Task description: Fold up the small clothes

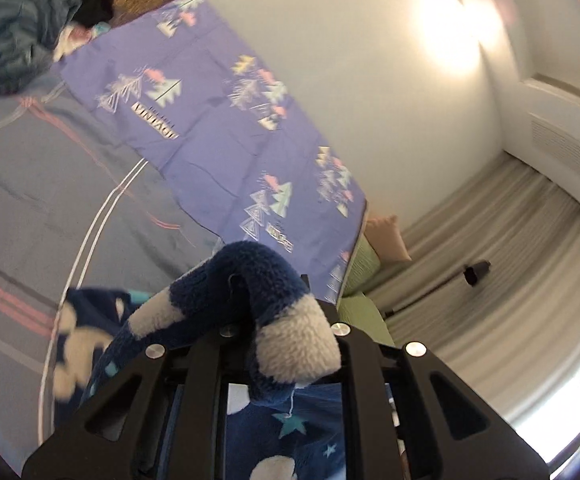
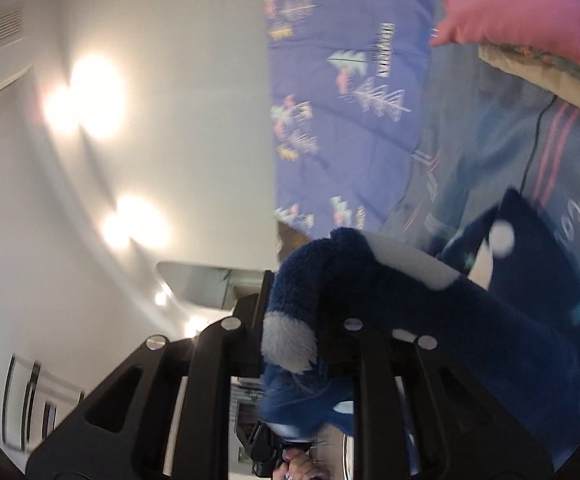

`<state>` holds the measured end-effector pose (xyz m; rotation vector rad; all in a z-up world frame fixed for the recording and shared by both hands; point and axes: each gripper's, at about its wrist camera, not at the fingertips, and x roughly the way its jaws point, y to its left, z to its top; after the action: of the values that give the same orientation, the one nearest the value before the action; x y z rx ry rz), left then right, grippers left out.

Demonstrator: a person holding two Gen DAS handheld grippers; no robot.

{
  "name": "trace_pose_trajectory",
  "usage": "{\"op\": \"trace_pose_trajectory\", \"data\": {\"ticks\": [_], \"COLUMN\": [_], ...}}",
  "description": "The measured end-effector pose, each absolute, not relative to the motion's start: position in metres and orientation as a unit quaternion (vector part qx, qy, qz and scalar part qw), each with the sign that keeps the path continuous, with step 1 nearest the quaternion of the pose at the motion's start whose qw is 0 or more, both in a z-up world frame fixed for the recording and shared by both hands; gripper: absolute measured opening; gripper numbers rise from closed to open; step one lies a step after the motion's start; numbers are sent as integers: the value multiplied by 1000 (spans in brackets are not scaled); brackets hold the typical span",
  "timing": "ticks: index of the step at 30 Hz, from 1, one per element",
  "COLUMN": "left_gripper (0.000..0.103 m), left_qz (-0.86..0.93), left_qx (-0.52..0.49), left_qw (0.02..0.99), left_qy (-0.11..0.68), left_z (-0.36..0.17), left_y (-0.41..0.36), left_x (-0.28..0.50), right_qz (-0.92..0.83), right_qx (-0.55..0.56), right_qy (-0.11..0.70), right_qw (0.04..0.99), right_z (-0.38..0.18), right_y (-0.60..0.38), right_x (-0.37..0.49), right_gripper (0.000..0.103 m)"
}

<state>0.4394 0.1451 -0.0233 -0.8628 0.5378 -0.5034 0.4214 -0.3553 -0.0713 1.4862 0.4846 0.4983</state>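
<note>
Left wrist view: the left tool (image 1: pixel 274 320) is pinched tight on a fuzzy navy-and-cream fleece garment (image 1: pixel 246 280), its plush edge bunched over the fingers, the rest hanging down toward the grey striped bed cover (image 1: pixel 30 184); a smooth purple tree-print sheet (image 1: pixel 218 120) lies beyond; right wrist view: the right tool (image 2: pixel 309 320) is nearly closed, gripping another thick corner of the same garment (image 2: pixel 409 300), lifted above the bed near a pink pillow (image 2: pixel 529 8); judging the step, keeping both corners level and taut should let the soft pile fold without sagging
</note>
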Motion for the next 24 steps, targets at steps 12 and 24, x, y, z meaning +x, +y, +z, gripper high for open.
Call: {"op": "trace_pose_trajectory", "data": {"ticks": [12,24], "left_gripper": [70,79], "left_qz": [-112,-109], "left_qx": [-503,-585], "left_qw": [834,789], "left_qy": [197,154], "left_z": [-146,-159], "left_y": [168,195], "left_x": [517,494], "right_qz": [118,159], "right_qx": [668,654], "right_qy": [189,201], "right_qw": [710,712], "right_z": [-173,-150], "right_y": [-375,-348], "right_x": [501,491], "right_gripper": [86,86]}}
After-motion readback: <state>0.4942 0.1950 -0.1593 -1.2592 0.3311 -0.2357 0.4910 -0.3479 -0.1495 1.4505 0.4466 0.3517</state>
